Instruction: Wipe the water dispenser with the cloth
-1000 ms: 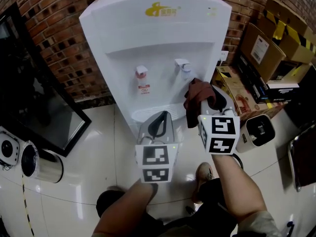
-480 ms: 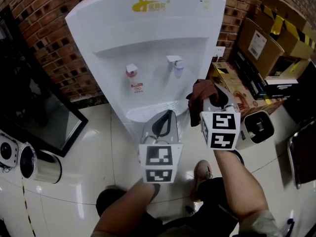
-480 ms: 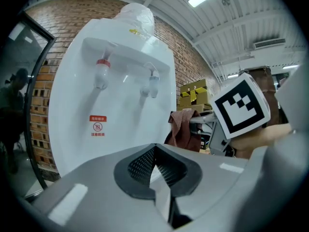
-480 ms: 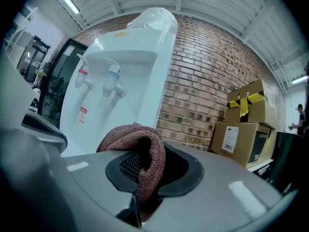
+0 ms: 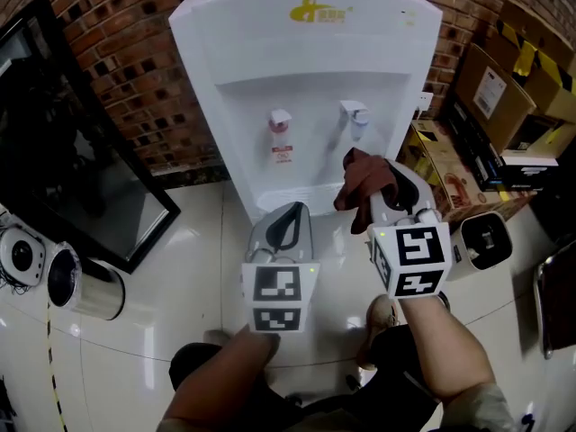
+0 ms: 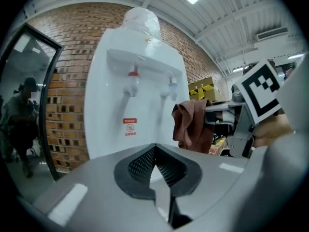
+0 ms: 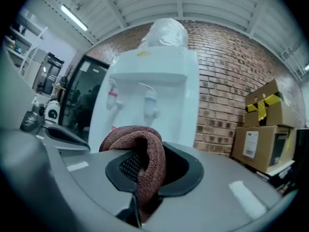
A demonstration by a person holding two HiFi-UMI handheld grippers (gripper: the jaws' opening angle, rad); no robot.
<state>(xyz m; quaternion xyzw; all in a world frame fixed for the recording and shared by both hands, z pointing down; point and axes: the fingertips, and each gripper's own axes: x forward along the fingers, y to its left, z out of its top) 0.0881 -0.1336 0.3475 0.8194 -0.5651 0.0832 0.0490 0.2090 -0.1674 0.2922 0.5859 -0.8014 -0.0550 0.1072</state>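
Note:
The white water dispenser [image 5: 306, 79] stands against the brick wall, with a red tap [image 5: 280, 121] and a blue tap [image 5: 355, 117]. A brown cloth [image 5: 364, 176] hangs bunched from my right gripper [image 5: 376, 185], which is shut on it just below and in front of the blue tap. In the right gripper view the cloth [image 7: 146, 154] is folded over between the jaws, with the dispenser [image 7: 159, 88] behind. My left gripper [image 5: 289, 214] is shut and holds nothing, low in front of the drip tray. The left gripper view shows the dispenser [image 6: 140, 88] ahead and the cloth [image 6: 191, 124] to the right.
Cardboard boxes [image 5: 508, 88] are stacked to the right of the dispenser, with a small white appliance [image 5: 486, 241] on the floor. A dark glass panel [image 5: 72, 178] leans at the left, beside a steel cylinder [image 5: 85, 288]. The person's shoe [image 5: 379, 316] is on the glossy floor.
Against the dispenser, both grippers slid to the right and then came back left. The cloth now hangs under the blue tap again. The grip on the cloth is unchanged.

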